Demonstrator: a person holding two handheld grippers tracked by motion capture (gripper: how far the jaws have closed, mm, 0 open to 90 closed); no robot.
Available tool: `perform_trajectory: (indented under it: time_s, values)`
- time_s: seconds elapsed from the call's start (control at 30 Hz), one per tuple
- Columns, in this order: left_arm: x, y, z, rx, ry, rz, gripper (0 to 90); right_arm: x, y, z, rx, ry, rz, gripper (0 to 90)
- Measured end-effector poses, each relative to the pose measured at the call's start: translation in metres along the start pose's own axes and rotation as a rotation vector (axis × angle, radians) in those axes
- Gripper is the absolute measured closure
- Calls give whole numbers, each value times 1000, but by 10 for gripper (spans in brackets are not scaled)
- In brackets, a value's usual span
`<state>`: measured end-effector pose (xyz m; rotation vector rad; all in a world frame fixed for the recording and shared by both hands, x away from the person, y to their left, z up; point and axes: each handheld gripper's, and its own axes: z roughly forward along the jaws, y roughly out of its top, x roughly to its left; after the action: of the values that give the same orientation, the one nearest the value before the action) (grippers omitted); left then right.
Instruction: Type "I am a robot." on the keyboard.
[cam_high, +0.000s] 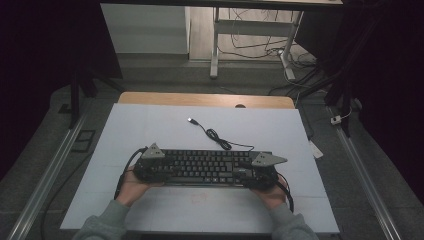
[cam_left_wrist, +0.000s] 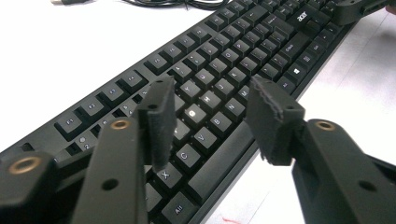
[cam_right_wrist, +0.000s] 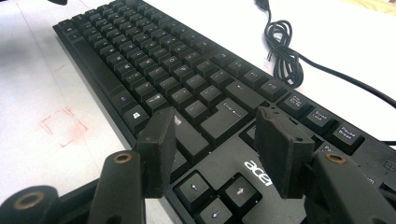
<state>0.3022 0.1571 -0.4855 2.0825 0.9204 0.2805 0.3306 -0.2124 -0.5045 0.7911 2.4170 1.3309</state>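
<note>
Your left gripper (cam_high: 161, 171) sits over the left end of the black plastic full-size keyboard (cam_high: 205, 166), its jaws standing wide with nothing between the pads; in the left gripper view they hang just above the lower letter rows and the space bar, apart from the keycaps, with one jaw on the key side and the other out over the keyboard's near edge. The keyboard lies flat on the pale grey-white table mat (cam_high: 150, 125), its long axis running left to right across the table in front of you, function row on the far side and space bar on your side. From its far edge a thin black cable (cam_high: 218, 138) leaves near the right half, coils once and ends in a USB plug (cam_high: 192, 120) lying on the mat, pointing away to the far left. On the mat just on your side of the keyboard there is a faint red square mark (cam_high: 199, 197). Your right gripper (cam_high: 252, 176) rests over the right end, jaws also spread wide and gripping nothing; in the right gripper view they straddle the arrow keys and the brand logo panel, just above them.
</note>
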Motion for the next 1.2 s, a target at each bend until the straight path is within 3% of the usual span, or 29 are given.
perform_trajectory:
  time_s: [0.23, 0.6, 0.87, 1.2]
  values:
    - [2, 1, -4, -7, 16, -6, 437, 0, 0, 0, 13, -8, -7, 484]
    - [13, 2, -12, -26, 35, -71, 354, 0, -1, 2, 26, -15, -15, 481]
    - [25, -3, -11, 18, 78, -107, 342, 1, -1, 3, 29, -15, -25, 480]
    - [34, -9, -11, 28, 129, -123, 388, 1, -1, 3, 32, -16, -27, 477]
